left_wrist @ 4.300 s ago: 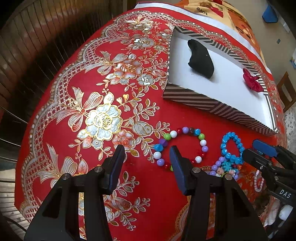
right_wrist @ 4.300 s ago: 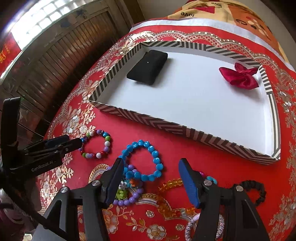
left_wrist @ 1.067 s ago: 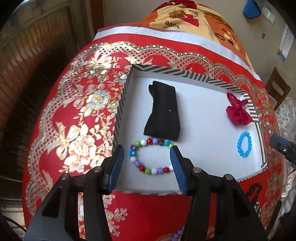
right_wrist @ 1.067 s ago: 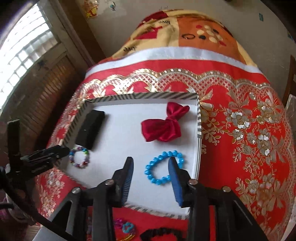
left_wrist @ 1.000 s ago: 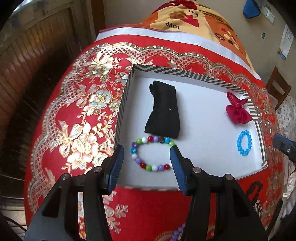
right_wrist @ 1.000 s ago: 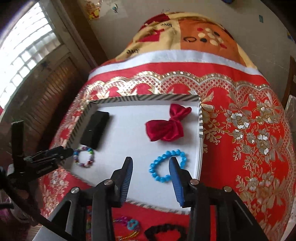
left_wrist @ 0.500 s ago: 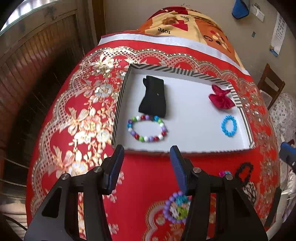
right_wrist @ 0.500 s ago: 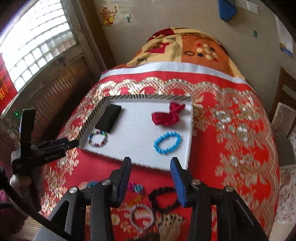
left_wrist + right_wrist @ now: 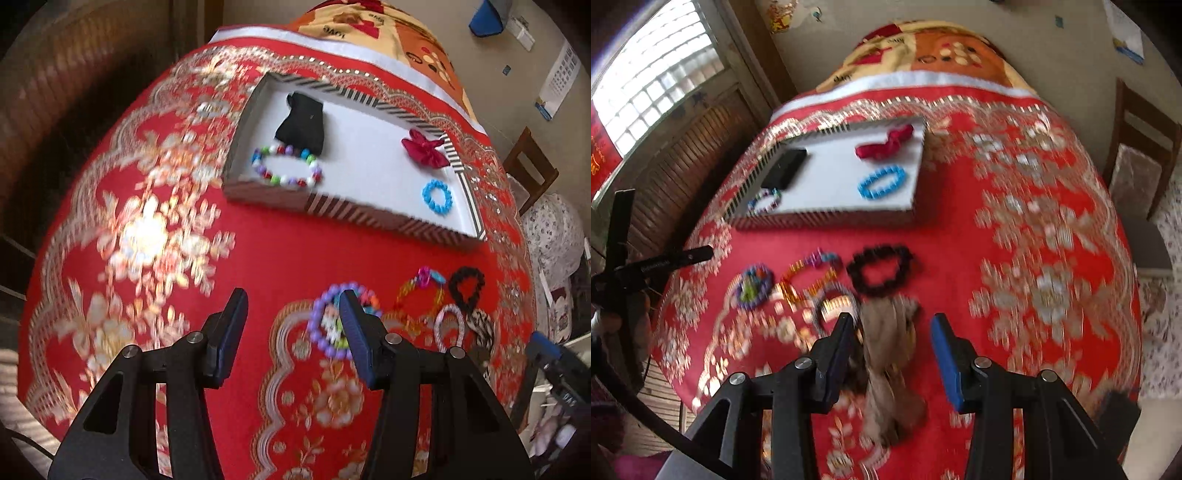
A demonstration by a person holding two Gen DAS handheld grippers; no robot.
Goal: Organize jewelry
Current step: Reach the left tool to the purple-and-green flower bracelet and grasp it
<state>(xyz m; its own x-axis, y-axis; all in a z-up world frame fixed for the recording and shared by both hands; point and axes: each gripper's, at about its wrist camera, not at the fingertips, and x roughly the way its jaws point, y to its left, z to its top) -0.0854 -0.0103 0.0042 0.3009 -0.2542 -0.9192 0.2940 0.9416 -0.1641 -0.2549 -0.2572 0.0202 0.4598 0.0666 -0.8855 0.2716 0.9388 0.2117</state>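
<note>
While the left tool point(image 9: 291, 317) hovers spread near the purple bracelet point(image 9: 328, 321), the right tool point(image 9: 892, 341) hovers spread above the beige scrunchie point(image 9: 890, 354).

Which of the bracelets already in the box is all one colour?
The blue bracelet, near the red bow. The multicoloured bracelet beside the black pouch mixes many bead colours.

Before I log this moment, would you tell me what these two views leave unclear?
- Purple bracelet, left wrist view: partly hidden behind the left gripper finger.
- Brown scarf-like item, right wrist view: motion blur hides what it is.
- Orange bracelet, both views: blurred, beads and charms unreadable.
- Right gripper, left wrist view: cut off by the edge.
</note>
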